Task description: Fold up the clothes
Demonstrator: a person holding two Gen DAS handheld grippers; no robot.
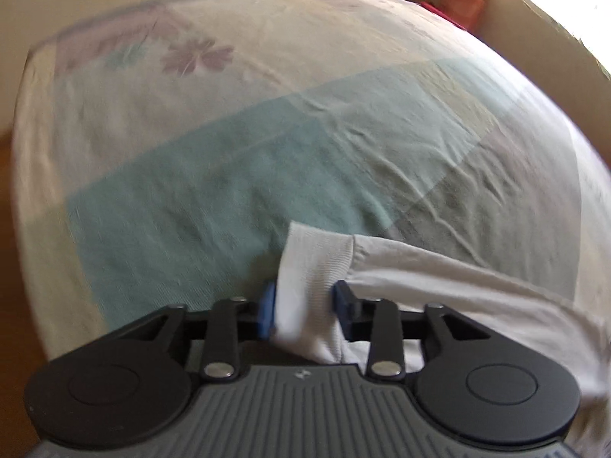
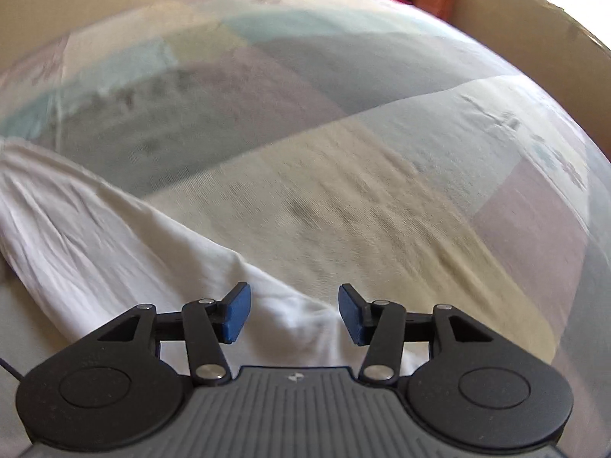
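On a bed, a patchwork sheet [image 1: 214, 175] spreads toward beige walls. Left gripper [image 1: 303, 311] pinches the ribbed cuff [image 1: 313, 263] of a white garment [image 2: 95, 236]; right gripper [image 2: 294, 313] gapes above its cloth.

One white garment [image 1: 401, 267] – with one ribbed cuff [image 1: 317, 255] – lies on one patchwork bedsheet [image 1: 229, 145]; two grippers, left [image 1: 303, 311] and right [image 2: 294, 313].

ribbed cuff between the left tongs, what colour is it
White. The ribbed cuff shows best in the left wrist view, against the teal patch of the bedsheet.
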